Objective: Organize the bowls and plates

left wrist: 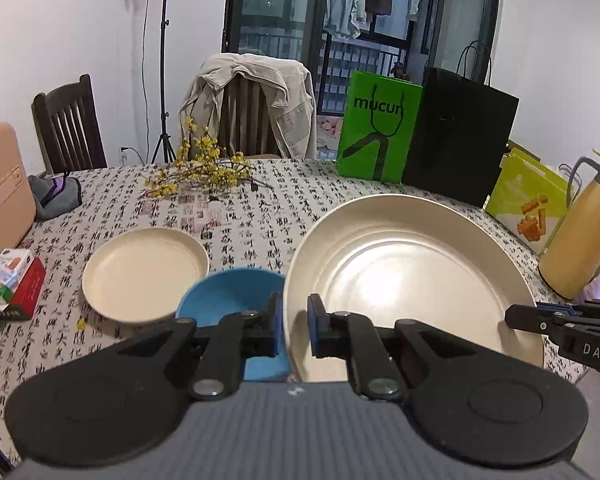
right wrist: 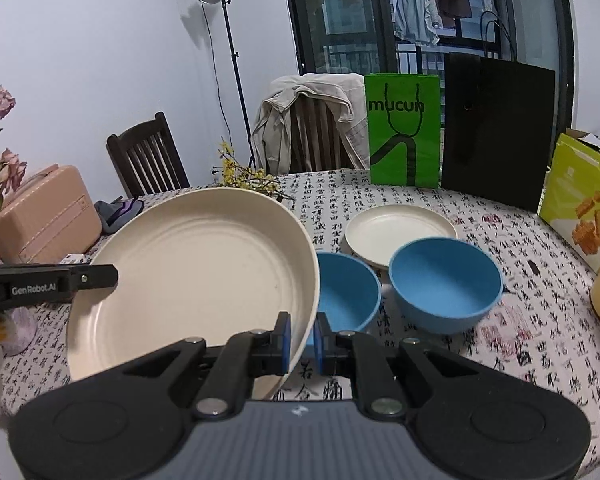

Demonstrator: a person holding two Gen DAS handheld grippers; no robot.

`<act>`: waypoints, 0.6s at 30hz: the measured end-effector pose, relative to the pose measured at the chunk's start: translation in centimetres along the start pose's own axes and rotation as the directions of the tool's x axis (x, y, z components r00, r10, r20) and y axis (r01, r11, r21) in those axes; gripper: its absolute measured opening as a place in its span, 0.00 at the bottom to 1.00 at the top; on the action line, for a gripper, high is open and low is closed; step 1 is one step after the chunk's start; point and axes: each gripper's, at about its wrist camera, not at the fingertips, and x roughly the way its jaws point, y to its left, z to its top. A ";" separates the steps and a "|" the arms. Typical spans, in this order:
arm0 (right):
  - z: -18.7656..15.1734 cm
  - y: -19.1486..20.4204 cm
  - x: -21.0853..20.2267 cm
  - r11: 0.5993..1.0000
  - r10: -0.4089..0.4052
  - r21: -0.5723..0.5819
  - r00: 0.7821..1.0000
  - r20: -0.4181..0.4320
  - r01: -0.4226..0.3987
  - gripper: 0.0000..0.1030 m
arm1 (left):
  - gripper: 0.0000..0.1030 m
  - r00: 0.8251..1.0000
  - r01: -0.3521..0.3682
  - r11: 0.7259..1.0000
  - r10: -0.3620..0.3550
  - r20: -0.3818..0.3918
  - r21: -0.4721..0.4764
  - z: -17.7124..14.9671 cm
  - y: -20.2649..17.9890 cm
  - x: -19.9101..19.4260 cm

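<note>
- Together, the left gripper (left wrist: pixel 293 330) and right gripper (right wrist: pixel 302 342) are pinching opposite rims of the large cream plate (left wrist: pixel 412 280), jaws narrowed onto its thin edge, holding it tilted above the table (right wrist: pixel 500 352)
- Smooth and matte, the round plate is showing faint concentric rings
- Beside it, two blue bowls (right wrist: pixel 446 284) are sitting deep and rounded, one partly hidden behind the plate's rim
- Just beyond them, a small cream plate (right wrist: pixel 400 228) is lying flat
- Bare patterned cloth is lying open nearer the green bag (right wrist: pixel 404 136)
</note>
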 end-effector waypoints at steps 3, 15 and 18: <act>-1.0 0.0 -0.6 1.000 0.001 0.004 1.000 -0.004 -0.001 0.11 | 0.12 1.000 -0.002 1.000 0.002 0.000 0.007 -1.0 -0.4 -0.7; -4.5 -0.5 -2.7 1.000 0.002 0.025 1.000 0.010 -0.002 0.11 | 0.12 1.000 0.000 1.000 0.000 -0.010 0.015 -4.2 -1.4 -1.8; -5.4 -0.8 -3.0 0.999 0.003 0.033 1.000 0.011 -0.003 0.11 | 0.12 1.000 0.003 1.000 -0.003 -0.014 0.015 -4.9 -1.8 -1.9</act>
